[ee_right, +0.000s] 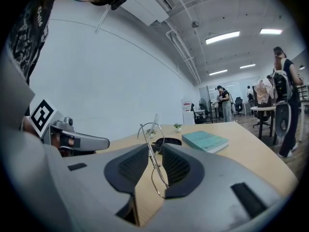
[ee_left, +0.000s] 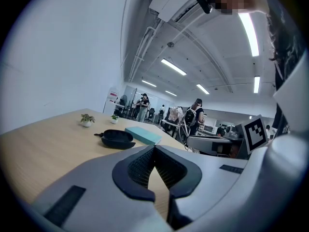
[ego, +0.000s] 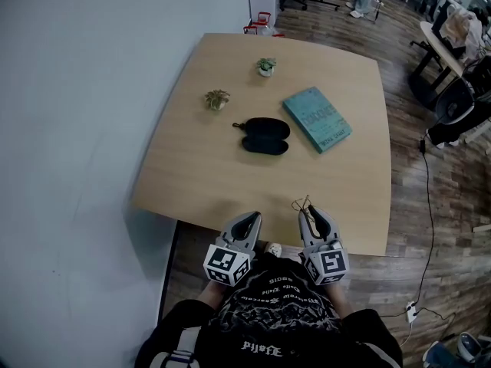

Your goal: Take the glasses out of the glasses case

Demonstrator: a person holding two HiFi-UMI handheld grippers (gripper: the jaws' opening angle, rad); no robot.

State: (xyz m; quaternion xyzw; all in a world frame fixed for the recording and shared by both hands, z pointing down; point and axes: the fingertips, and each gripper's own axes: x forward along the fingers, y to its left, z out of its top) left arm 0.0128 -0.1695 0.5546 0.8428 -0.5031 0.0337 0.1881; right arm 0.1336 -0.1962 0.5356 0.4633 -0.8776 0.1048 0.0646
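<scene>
Head view: a pale wooden table (ego: 192, 171) with rounded corners carries a black oval glasses case (ego: 265, 136) at its centre, lying open. A teal hardback book (ego: 317, 119) lies just beside the case, and two small potted plants (ego: 217, 98) stand beyond. At the near edge the left gripper (ego: 252, 216) and the right gripper (ego: 309, 211) sit side by side, well apart from the case.

Left gripper view: the ribbed black pads are pressed tip to tip with nothing between them.

Right gripper view shows clearly what the head view barely hints at. The jaws, slightly parted, pinch thin wire-framed glasses (ee_right: 153, 153). One rim hangs between the pads and a temple arm pokes upward, with the case far behind on the table.
</scene>
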